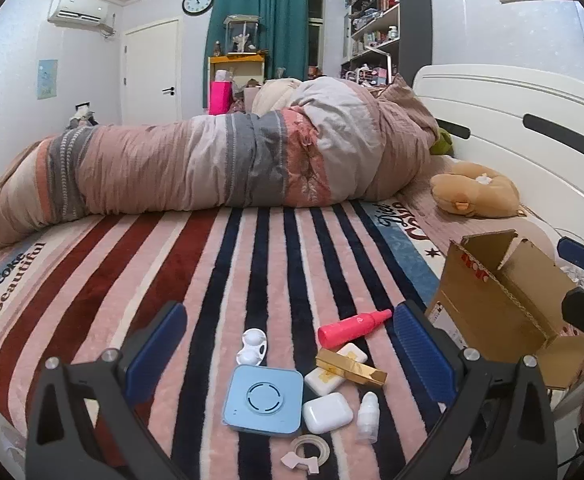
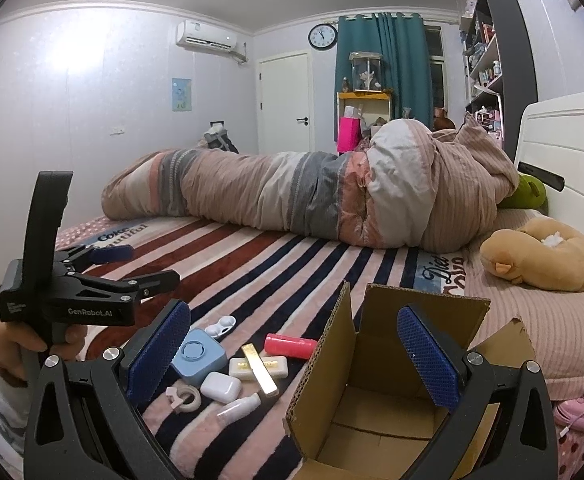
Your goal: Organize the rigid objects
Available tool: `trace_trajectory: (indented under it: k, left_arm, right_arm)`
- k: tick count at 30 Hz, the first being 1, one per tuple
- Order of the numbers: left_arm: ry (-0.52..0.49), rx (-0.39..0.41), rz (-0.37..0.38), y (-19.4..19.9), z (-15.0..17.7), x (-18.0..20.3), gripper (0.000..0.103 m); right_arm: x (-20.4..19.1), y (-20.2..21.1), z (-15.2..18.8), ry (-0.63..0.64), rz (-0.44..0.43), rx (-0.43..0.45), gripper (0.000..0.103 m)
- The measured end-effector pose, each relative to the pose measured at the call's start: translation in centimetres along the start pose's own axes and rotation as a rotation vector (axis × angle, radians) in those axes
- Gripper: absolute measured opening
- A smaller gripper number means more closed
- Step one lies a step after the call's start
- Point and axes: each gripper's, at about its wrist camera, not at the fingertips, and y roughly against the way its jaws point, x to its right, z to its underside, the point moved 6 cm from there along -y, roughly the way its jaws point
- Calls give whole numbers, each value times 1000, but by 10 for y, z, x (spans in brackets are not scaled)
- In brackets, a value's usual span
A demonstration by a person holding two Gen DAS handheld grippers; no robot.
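Small objects lie in a cluster on the striped blanket: a blue square device (image 1: 264, 400) (image 2: 197, 356), a white earbud case (image 1: 327, 413) (image 2: 220, 387), a pink bottle (image 1: 352, 327) (image 2: 289, 345), a gold bar (image 1: 350, 366) (image 2: 259, 369) on a white soap-like block (image 1: 334, 370), a small clear bottle (image 1: 368, 416) (image 2: 239, 405), a tape ring (image 1: 310, 450) (image 2: 183, 398) and a white lens case (image 1: 252, 346) (image 2: 221, 326). An open cardboard box (image 1: 504, 300) (image 2: 384, 380) stands to their right. My left gripper (image 1: 287, 354) is open above the cluster, empty. My right gripper (image 2: 294, 356) is open, empty, straddling the box's left wall.
A rolled striped duvet (image 1: 211, 160) lies across the bed behind the cluster. A tan plush toy (image 1: 476, 190) sits by the white headboard (image 1: 512, 104). The left gripper (image 2: 115, 266) also shows at the left of the right wrist view, held by a hand.
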Motion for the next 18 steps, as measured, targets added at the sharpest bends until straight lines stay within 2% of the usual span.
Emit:
trace_trajectory:
  k: [4, 7, 10, 12, 13, 17, 18]
  left_arm:
    - [-11, 17, 68, 5, 2, -2, 103]
    - [-15, 30, 89, 7, 4, -15, 103]
    - [-21, 28, 31, 3, 8, -39, 102]
    - [-29, 21, -1, -1, 14, -55, 102]
    - [-32, 9, -13, -6, 17, -64, 102]
    - [-52, -7, -59, -22, 33, -98, 102]
    - [-61, -4, -61, -26, 37, -104, 102]
  right_arm:
    - [-9, 0, -2, 70, 24, -50, 103]
    - [-27, -3, -9, 78, 1, -50, 103]
    - [-51, -15, -15, 88, -37, -46, 103]
    - [-67, -25, -17, 90, -80, -40, 98]
    - [-76, -34, -17, 103, -104, -61, 95]
    - [-105, -77, -8, 119, -192, -139, 92]
    - [-114, -96, 2, 111, -228, -200, 91]
